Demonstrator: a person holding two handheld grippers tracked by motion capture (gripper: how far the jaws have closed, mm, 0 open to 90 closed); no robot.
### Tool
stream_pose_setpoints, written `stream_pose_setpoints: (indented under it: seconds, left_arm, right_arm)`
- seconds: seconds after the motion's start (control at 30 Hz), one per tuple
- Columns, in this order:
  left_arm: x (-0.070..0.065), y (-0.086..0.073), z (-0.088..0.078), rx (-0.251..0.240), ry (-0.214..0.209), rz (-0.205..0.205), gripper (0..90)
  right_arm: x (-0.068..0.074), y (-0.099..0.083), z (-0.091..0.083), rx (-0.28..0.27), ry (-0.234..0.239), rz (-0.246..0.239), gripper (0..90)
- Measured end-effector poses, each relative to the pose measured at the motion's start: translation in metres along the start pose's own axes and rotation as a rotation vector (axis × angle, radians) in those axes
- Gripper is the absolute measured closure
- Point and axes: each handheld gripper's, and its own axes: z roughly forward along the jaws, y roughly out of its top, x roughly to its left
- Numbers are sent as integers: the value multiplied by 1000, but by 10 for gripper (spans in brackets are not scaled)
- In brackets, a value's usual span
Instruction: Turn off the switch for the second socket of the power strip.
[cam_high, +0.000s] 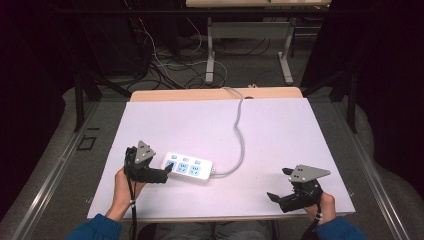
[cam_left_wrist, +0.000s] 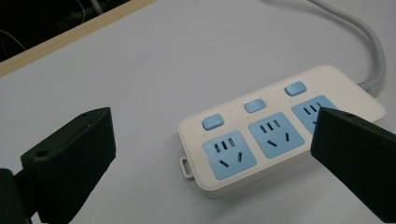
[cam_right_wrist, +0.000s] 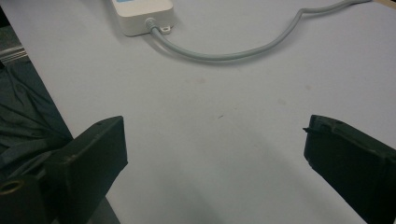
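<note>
Power strip (cam_high: 188, 166) lies just ahead of the left gripper (cam_high: 166, 172), whose tips hover over the strip's near end — the end without the cord. In the left gripper view the jaws stand wide apart and hold nothing: one black jaw hangs over bare white tabletop (cam_left_wrist: 154, 56) off to one side of the strip, while the other crosses in front of the farthest of the three blue sockets (cam_left_wrist: 229, 155). Whether either jaw touches the casing I cannot tell.

The strip's long axis runs forward and away from this gripper, angled across the line of its jaws, so the three blue switches (cam_left_wrist: 255, 105) recede in a row from the near end toward the grey cord (cam_left_wrist: 373, 44). The nearest socket and its switch sit between the jaws and slightly ahead, which I judge makes them the likeliest target for a press or a grasp.

The right gripper (cam_high: 279, 184) rests well apart, at the near edge of the table on the cord side. Its jaws are also spread wide and empty, with the strip's cord end far ahead of them and to the left in its own view (cam_right_wrist: 142, 14). The left hand (cam_high: 126, 187) is clearly the nearer one — any coming move belongs to it.
</note>
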Motion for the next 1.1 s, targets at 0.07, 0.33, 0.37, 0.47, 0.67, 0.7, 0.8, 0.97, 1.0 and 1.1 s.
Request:
stream_pose_setpoints:
  seconds: [0.07,0.33,0.37,0.47,0.67,0.7,0.8,0.97,1.0,1.1]
  left_arm:
    - [0,1,1,0,0,1,2]
    - [1,5,9,0,-6,-12,2]
    - [0,6,12,1,-7,-14,2]
    - [0,8,16,11,-12,-8,2]
    - [-2,11,25,19,-15,-14,2]
    - [-2,12,25,27,-16,-6,1]
    - [-2,13,27,27,-13,-10,0]
    - [0,14,31,30,-14,-19,0]
    - [0,15,32,31,-11,-23,0]
    - [0,16,35,37,-14,-26,0]
  right_arm:
    - [0,0,0,0,-1,1,53]
    - [0,0,0,1,0,-1,53]
    - [0,0,0,0,0,0,53]
    - [0,0,0,0,2,-3,53]
    - [0,0,0,2,3,0,53]
    - [0,0,0,2,2,0,53]
    - [0,0,0,1,2,0,53]
    - [0,0,0,3,5,-1,54]
    - [0,0,0,3,4,-1,54]
    - [0,0,0,6,8,-2,54]
